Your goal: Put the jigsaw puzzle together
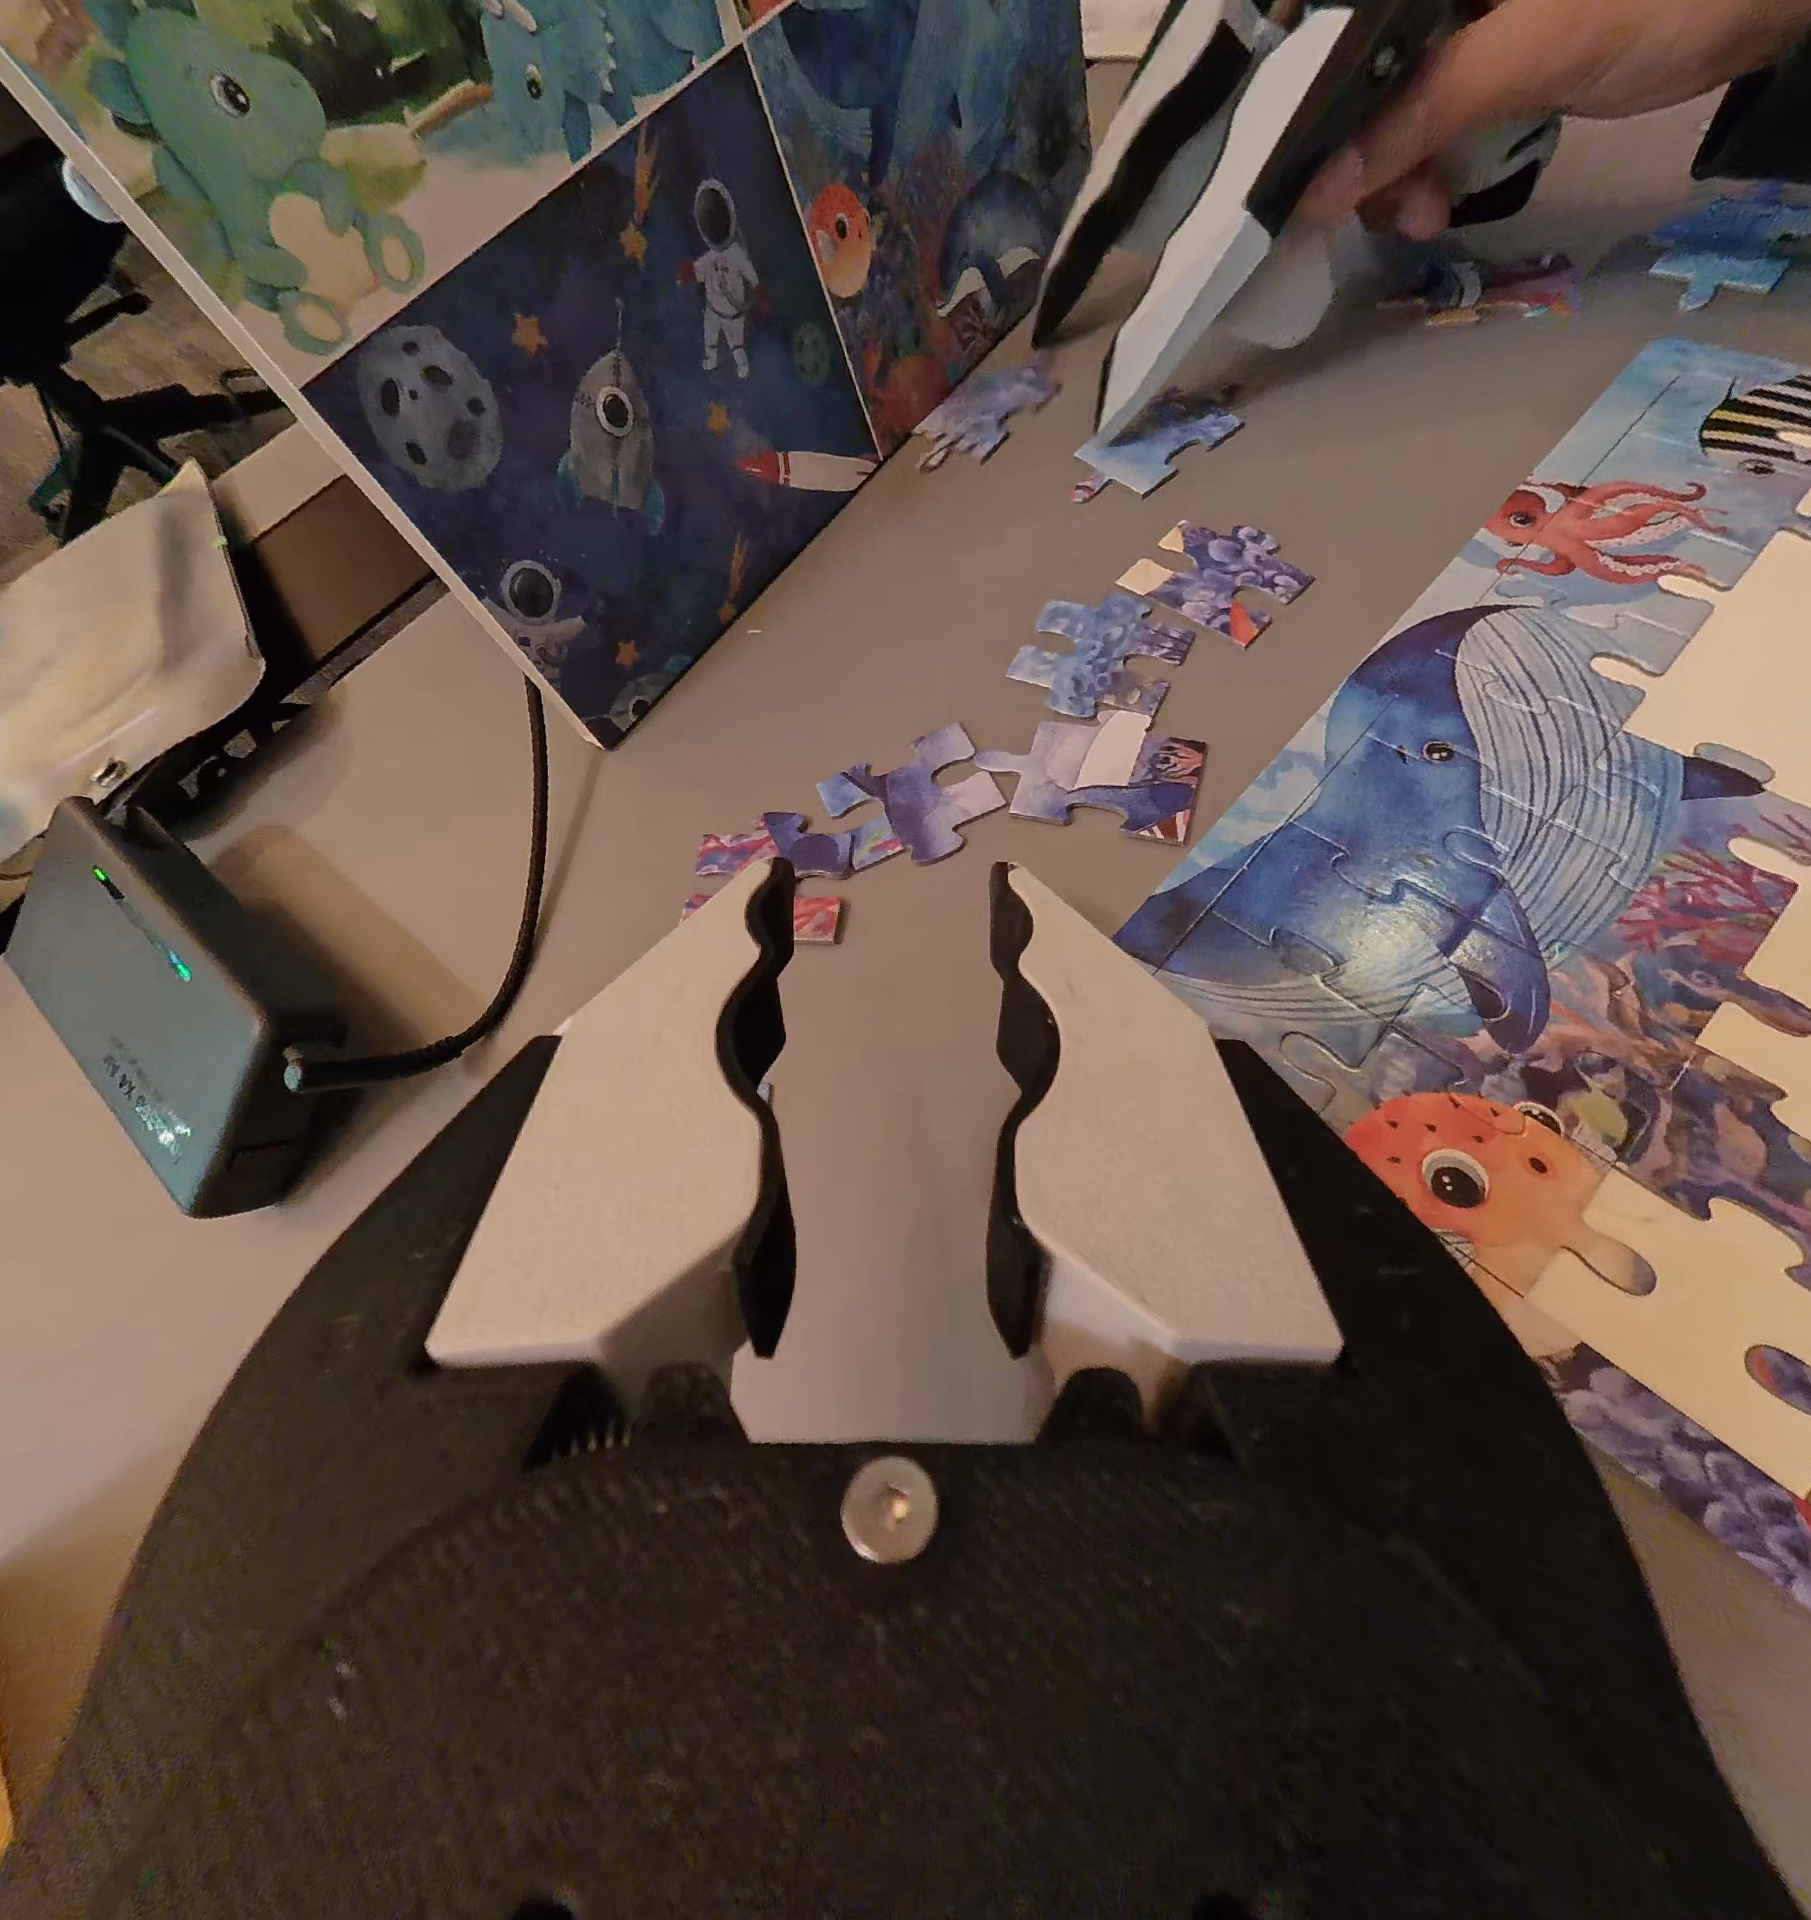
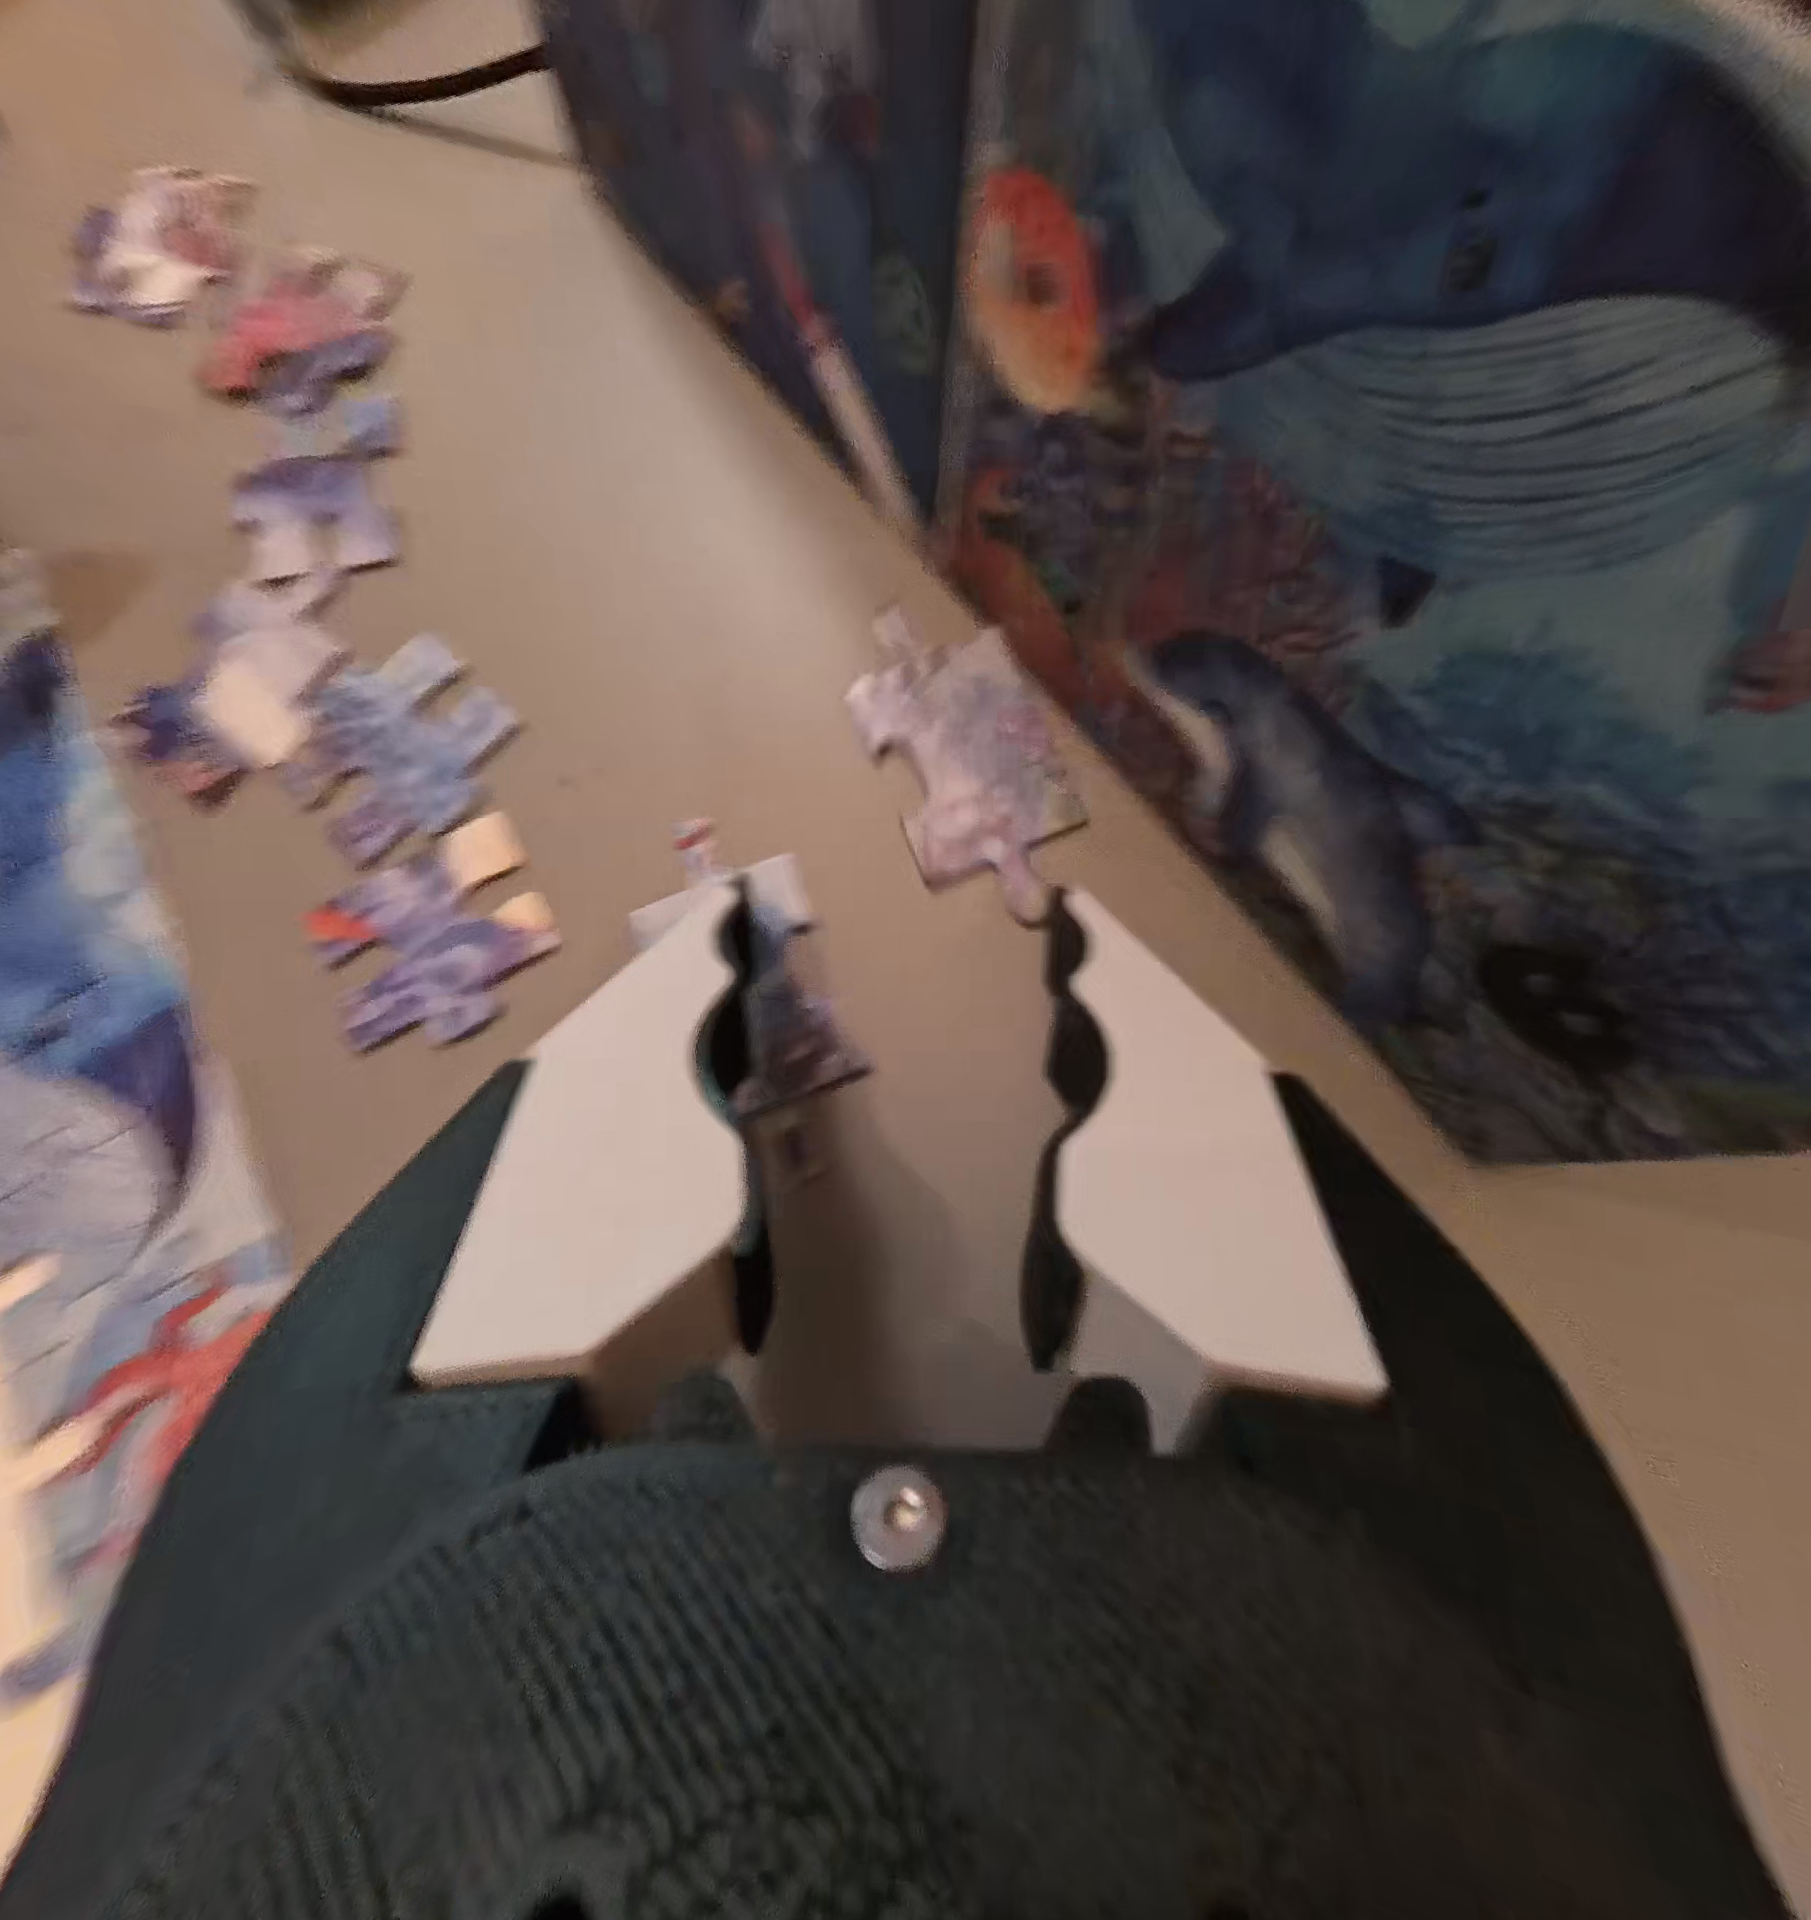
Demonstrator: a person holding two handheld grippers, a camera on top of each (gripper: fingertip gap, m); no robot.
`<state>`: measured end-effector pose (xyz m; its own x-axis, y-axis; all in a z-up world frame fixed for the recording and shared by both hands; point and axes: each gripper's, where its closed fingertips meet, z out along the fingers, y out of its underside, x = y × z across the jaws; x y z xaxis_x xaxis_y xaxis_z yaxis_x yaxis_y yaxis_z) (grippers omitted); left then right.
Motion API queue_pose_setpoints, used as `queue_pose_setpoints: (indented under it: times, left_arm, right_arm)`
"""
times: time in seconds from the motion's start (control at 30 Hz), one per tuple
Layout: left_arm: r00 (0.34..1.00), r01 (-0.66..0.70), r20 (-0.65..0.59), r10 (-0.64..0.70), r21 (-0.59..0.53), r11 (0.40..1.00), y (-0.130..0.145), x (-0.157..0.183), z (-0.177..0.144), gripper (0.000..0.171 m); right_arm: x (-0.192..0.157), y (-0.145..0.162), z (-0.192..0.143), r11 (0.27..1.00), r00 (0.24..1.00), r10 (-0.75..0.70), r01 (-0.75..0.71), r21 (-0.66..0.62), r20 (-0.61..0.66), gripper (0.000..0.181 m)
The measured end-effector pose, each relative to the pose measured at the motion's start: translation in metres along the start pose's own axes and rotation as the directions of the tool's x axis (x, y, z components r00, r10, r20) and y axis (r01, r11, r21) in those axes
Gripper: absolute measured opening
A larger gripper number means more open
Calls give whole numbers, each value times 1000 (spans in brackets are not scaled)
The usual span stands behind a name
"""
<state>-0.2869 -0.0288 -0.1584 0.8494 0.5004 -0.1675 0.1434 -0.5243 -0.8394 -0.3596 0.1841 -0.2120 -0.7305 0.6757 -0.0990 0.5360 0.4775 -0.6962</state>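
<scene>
A: From the left wrist view, the left gripper (image 1: 890,883) hangs empty with its jaws parted to a middling gap, above the near end of a row of loose pieces (image 1: 1088,727) on the grey table (image 1: 828,582). The half-built puzzle (image 1: 1452,852) lies to its right, with the whale and the orange fish done and a ragged edge facing bare white board.

B: And the other tool?

A: Farther off, the right gripper (image 1: 1072,384), held in a hand (image 1: 1524,114), tips down onto a light blue piece (image 1: 1161,442) near the picture box (image 1: 589,416). One finger rests on or just above it; I cannot tell which.

B: So the step is a pick-up. My advice: straddle one edge of that piece and close gently, since thin card on a flat table will slide instead of lifting.

A: The right wrist view is blurred by motion. The right gripper (image 2: 901,894) stands open, with a blue piece (image 2: 787,1018) against its left finger and not pinched.

B: What does it add?

A: A pale lilac piece (image 2: 968,764) just ahead of the right fingertip, close to the box (image 2: 1452,520). Only the left view shows the power bank (image 1: 153,1029), its cable and the puzzle's open edge.
</scene>
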Motion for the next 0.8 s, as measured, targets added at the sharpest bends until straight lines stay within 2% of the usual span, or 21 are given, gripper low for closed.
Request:
queue_pose_setpoints:
  times: [0.03,0.07,0.13,0.2,0.33,0.47,0.57,0.67,0.8]
  left_arm:
    - [1000,1,1,-1,2,1000,0,-1,0,36]
    - [1000,3,2,-3,3,1000,0,-1,-1,36]
    - [1000,6,3,-6,6,1000,-1,-2,-1,36]
    - [1000,12,1,-12,7,1000,0,-3,-1,36]
    - [1000,16,-7,-16,-3,1000,3,-2,2,36]
    - [1000,11,-3,-11,-15,1000,6,-2,5,36]
    - [1000,8,-7,-8,0,1000,3,-2,4,35]
    - [1000,-15,10,15,34,999,-5,-2,-2,34]
    - [999,-42,26,42,29,999,-6,-1,-4,34]
  right_arm:
    - [-18,3,-3,1000,995,5,-2,-23,102,35]
    - [-37,4,-7,999,978,18,-10,-41,208,33]
    - [-51,0,-14,1000,965,28,-25,-13,262,38]
    - [-44,-6,-16,999,981,-3,-5,42,194,39]
    - [-20,-13,-8,996,998,-69,69,55,-1,49]
    - [-19,-21,11,998,998,-45,46,46,-32,55]
    - [-16,-22,24,1000,999,-14,15,17,-51,51]
    - [-11,-22,27,999,995,-43,42,-16,-92,27]
    - [-15,-20,26,995,993,-65,57,-81,-96,25]
